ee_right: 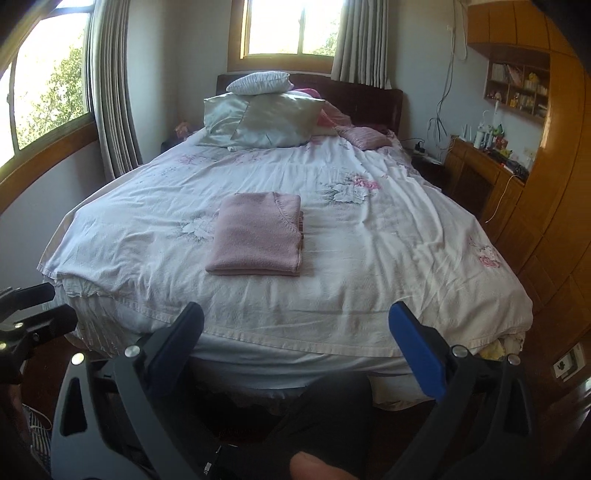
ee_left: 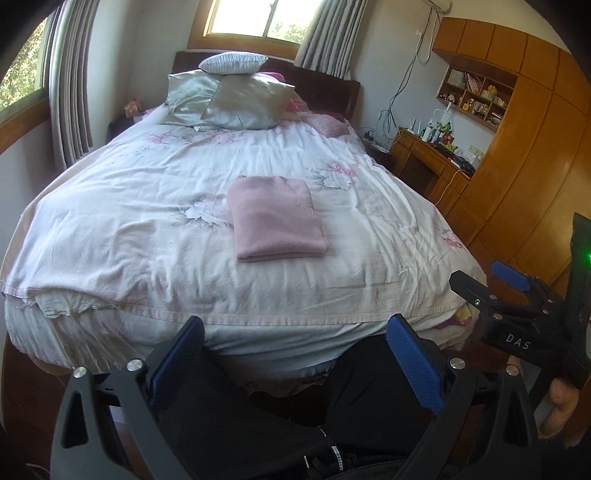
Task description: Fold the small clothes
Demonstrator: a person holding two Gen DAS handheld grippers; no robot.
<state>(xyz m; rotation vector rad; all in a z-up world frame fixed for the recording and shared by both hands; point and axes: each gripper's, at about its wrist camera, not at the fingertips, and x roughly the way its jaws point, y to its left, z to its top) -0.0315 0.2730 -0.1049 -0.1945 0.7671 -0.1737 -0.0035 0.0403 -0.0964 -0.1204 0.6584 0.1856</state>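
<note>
A pink sweater (ee_left: 277, 218) lies folded into a thick, neat rectangle at the middle of the bed (ee_left: 155, 206), resting on a white quilt printed with pink and grey flowers. In the right wrist view the sweater (ee_right: 258, 234) sits just left of centre, its layered edges showing along the 3 o'clock side. Nothing touches it.

Both claws hang well apart from the sweater, off the foot of the bed at 6 o'clock. The left gripper (ee_left: 295, 363) is spread wide, its blue pads (ee_left: 415, 363) apart and empty, with dark trousers (ee_left: 251, 417) below it. The right gripper (ee_right: 297, 350) is likewise wide and empty; in the left wrist view it shows at 3 o'clock (ee_left: 491, 280), held by a hand (ee_left: 561, 410) at the frame's edge. A knee in dark cloth (ee_right: 332, 406) fills the gap between the right claw's fingers.

At 12 o'clock, by the dark headboard (ee_left: 332, 86), pillows (ee_left: 236, 99) are stacked, a small white one on two shiny ones, with a pink cushion (ee_left: 330, 125) to their right. Behind stands a window (ee_left: 255, 18) with grey curtains (ee_left: 70, 77); another window is at 10 o'clock. At 2 o'clock are a wooden desk (ee_left: 428, 155) crowded with small items, a shelf (ee_left: 476, 94) of books and a tall wooden wardrobe (ee_left: 532, 147).
</note>
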